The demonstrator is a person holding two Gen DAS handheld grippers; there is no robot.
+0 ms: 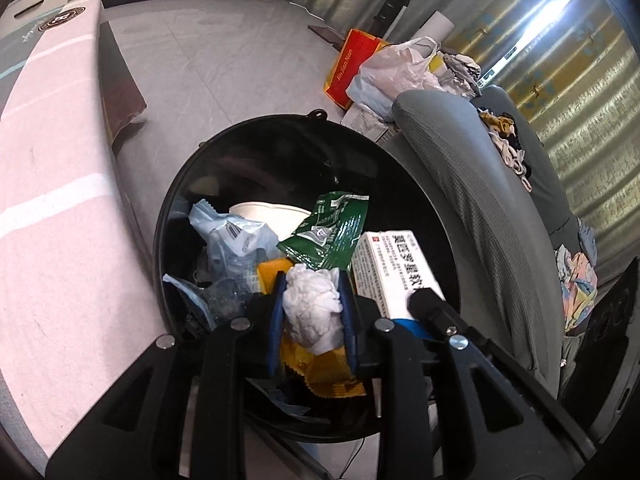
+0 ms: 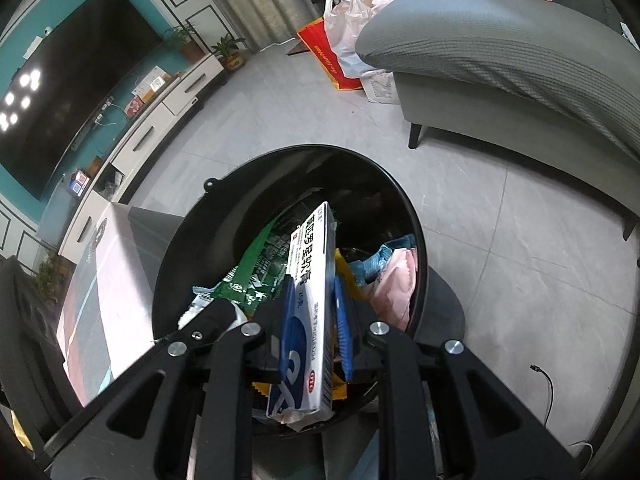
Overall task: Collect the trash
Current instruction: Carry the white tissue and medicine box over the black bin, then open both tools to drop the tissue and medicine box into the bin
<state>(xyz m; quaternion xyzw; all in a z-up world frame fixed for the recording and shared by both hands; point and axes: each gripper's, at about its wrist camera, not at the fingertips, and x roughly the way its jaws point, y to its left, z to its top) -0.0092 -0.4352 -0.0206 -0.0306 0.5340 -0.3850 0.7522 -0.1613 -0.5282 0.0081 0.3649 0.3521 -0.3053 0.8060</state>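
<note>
A black round trash bin (image 1: 240,148) (image 2: 280,160) stands on the floor below both grippers. My left gripper (image 1: 312,284) is shut on a crumpled white tissue (image 1: 314,308) and holds it over the bin. My right gripper (image 2: 314,286) is shut on a white and blue medicine box (image 2: 310,280), also over the bin; the box shows in the left wrist view (image 1: 396,268) too. Inside lie a green wrapper (image 1: 328,232) (image 2: 256,264), a yellow wrapper (image 1: 320,368), a clear blue plastic bag (image 1: 232,240) and a white cup (image 1: 268,214).
A pink-topped table (image 1: 52,208) (image 2: 104,280) stands left of the bin. A grey sofa (image 1: 480,200) (image 2: 500,60) with clothes is at the right. A red bag (image 1: 352,68) and plastic bags (image 1: 396,68) sit on the floor beyond. A TV (image 2: 68,104) hangs over a white cabinet (image 2: 152,128).
</note>
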